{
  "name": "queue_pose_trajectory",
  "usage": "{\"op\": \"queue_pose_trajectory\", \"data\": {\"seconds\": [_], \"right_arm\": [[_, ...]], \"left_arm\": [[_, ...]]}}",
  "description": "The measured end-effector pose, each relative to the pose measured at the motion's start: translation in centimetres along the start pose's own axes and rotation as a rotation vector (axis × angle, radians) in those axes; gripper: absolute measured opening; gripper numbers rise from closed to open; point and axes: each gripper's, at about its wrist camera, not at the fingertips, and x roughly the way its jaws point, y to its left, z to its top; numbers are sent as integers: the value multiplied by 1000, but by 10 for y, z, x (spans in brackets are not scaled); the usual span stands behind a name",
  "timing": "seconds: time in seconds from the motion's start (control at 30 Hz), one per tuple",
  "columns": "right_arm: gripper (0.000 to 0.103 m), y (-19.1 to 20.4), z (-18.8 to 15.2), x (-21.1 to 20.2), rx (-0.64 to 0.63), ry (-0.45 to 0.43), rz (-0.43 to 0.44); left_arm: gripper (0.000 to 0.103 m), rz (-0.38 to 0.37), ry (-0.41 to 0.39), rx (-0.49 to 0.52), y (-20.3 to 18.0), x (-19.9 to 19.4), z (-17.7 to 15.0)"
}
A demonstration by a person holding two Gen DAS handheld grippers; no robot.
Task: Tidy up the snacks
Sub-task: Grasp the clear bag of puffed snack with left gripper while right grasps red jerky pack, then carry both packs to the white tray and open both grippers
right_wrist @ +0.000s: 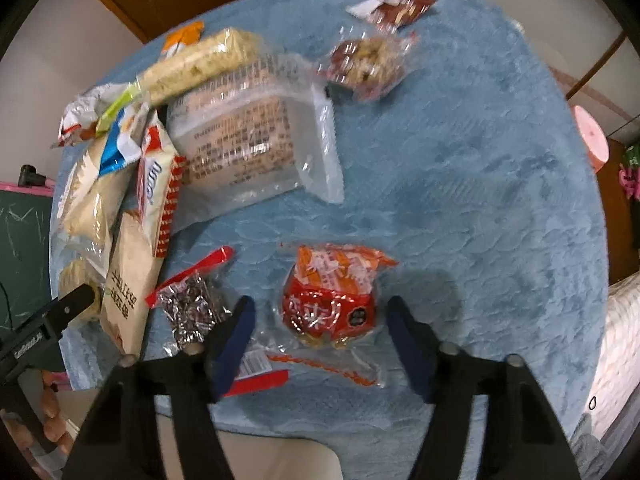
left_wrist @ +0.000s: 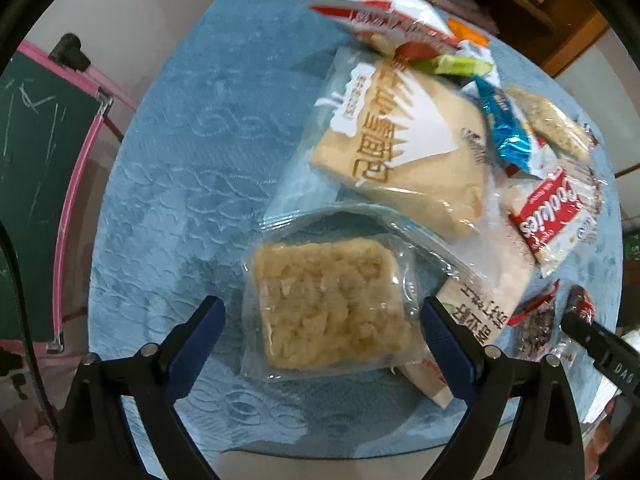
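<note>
Currently both of my grippers hover over the blue tablecloth, fingers spread wide on each. My left gripper straddles a clear-wrapped rice crisp cake; the blue pads stand to either side of the packet, and I cannot tell whether either pad touches the wrapper. Beyond that cake lies a large bread packet with gold lettering, its near edge overlapping the cake's wrapper. A red-and-white cookies packet rests to its right, with a blue foil packet and a red-and-white bag piled farther back.

My right gripper brackets a red-and-orange snack packet, which lies flat on the cloth between the fingers, apart from both. Just beside my right gripper's left finger sits a small dark-foil packet with a red strip. A clear packet with printed text lies farther out, near the heap on the left. Two small brown packets lie well apart at the far edge.
</note>
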Motion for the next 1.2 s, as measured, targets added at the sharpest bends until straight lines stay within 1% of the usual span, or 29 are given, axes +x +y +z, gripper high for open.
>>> {"op": "queue_pose_trajectory", "data": {"seconds": [0.07,0.13,0.23,0.37,0.5,0.63,0.77,0.87,0.97,1.0,1.07,1.13,1.2], "right_arm": [[59,-1,1,4,6,5,-1],[56,-1,2,7,12,0,0],[53,2,1,6,19,-14,-13],[53,-5,-2,-2,54,-25,-38],[53,-14,-5,-10,84,-62,-79],[52,-19,-7,-14,95,-76,-57],[52,-21,-14,-40,96,-153,-3],[52,-21,-23,-74,99,-227,45],[52,-16,-35,-111,78,-304,100],[52,-14,-45,-126,68,-328,111],[52,-8,-54,-147,46,-372,135],[53,0,-67,-175,6,-432,180],[53,14,-72,-196,-27,-471,204]], "left_arm": [[88,-18,26,-23,2,5,1],[78,-26,37,-34,4,11,0],[71,-23,20,-28,13,18,2],[70,-26,-2,-24,11,19,-1],[69,-47,-19,-12,5,14,-9],[69,-54,-36,19,-4,11,-10],[69,-84,-56,33,-10,3,-13],[69,-113,-83,32,-6,-17,-18],[69,-165,-143,47,-4,-63,-26],[69,-175,-174,65,-5,-81,-28],[69,-192,-232,91,-5,-116,-39],[69,-220,-297,128,-7,-155,-55],[69,-227,-367,164,-9,-192,-72]]}}
